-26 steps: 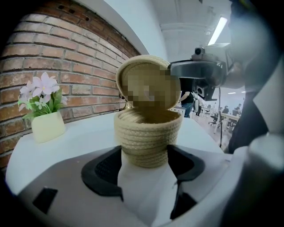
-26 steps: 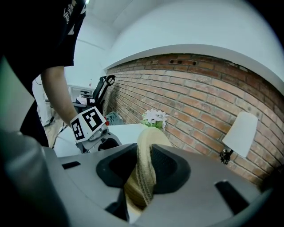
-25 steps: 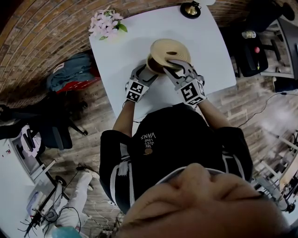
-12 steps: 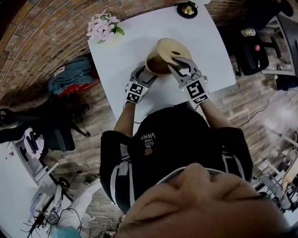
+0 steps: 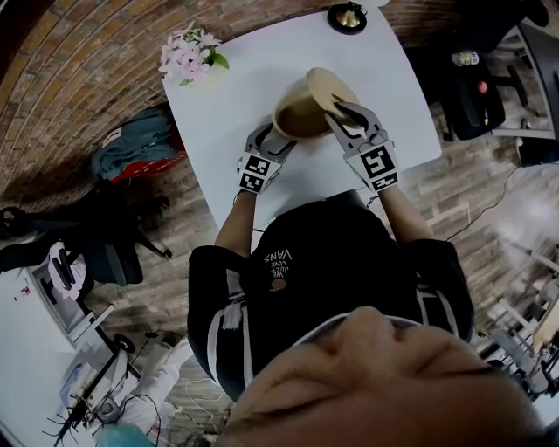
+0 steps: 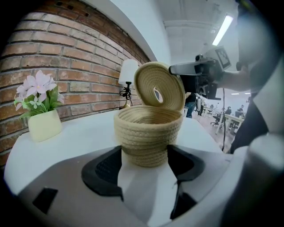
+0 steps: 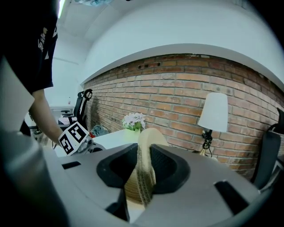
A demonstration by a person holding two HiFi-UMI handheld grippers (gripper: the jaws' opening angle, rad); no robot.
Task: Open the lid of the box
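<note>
A round woven rope box (image 5: 295,118) stands on the white table (image 5: 393,79). Its open mouth shows in the left gripper view, box (image 6: 148,131). My left gripper (image 5: 278,133) is shut on the box's lower wall, a pad (image 6: 105,165) against each side. The matching round lid (image 5: 332,89) is lifted off the rim and tilted steeply, its inner face towards the box. My right gripper (image 5: 343,111) is shut on the lid's near edge. In the right gripper view the lid (image 7: 148,137) stands edge-on between the pads. The left gripper view shows the lid (image 6: 159,86) above the box's far rim.
A pale pot of pink flowers (image 5: 186,55) stands at the table's far left corner and a small lamp (image 5: 347,16) at its far edge. A black office chair (image 5: 472,92) is to the right of the table, bags (image 5: 131,144) to its left.
The right gripper has swung the lid up from lying almost flat on the box to a steep tilt, moving a little to the right. The left gripper has stayed on the box.
</note>
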